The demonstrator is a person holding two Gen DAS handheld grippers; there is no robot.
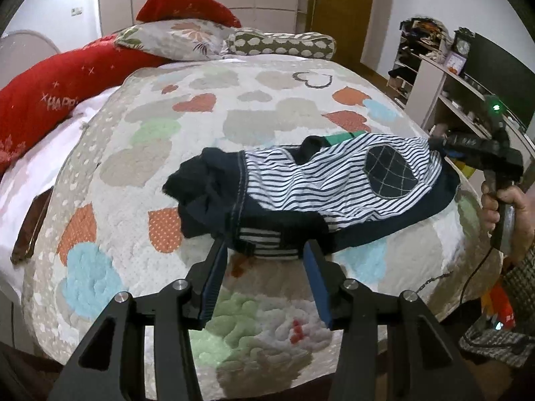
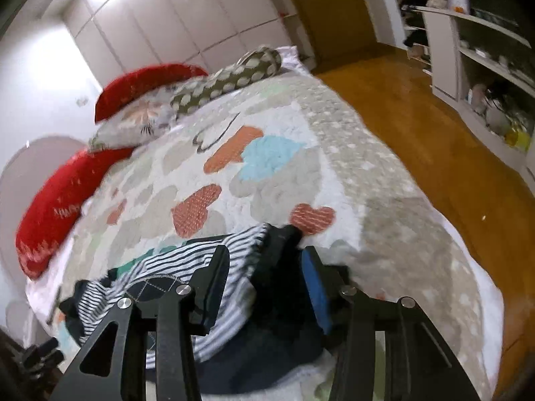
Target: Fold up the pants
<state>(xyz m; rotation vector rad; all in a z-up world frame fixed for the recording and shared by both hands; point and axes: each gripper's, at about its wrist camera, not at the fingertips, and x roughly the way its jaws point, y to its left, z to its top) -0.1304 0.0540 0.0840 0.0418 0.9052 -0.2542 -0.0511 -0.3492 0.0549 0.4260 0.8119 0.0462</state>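
The pants (image 1: pixel 321 187) are navy with a white-and-navy striped panel and a dark checked patch. They lie crumpled across the quilted bed (image 1: pixel 187 153). My left gripper (image 1: pixel 265 249) is open, its jaws astride the near striped hem, which lies between them. My right gripper (image 2: pixel 265 257) is open over the pants' right end (image 2: pixel 234 287); dark fabric lies between its jaws. In the left wrist view the right gripper (image 1: pixel 444 145) touches the pants' far right edge.
Red, floral and dotted pillows (image 1: pixel 187 38) lie at the bed's head. A dark flat object (image 1: pixel 31 224) rests at the bed's left edge. White shelves (image 2: pixel 481 77) stand across the wooden floor (image 2: pixel 418 127) to the right.
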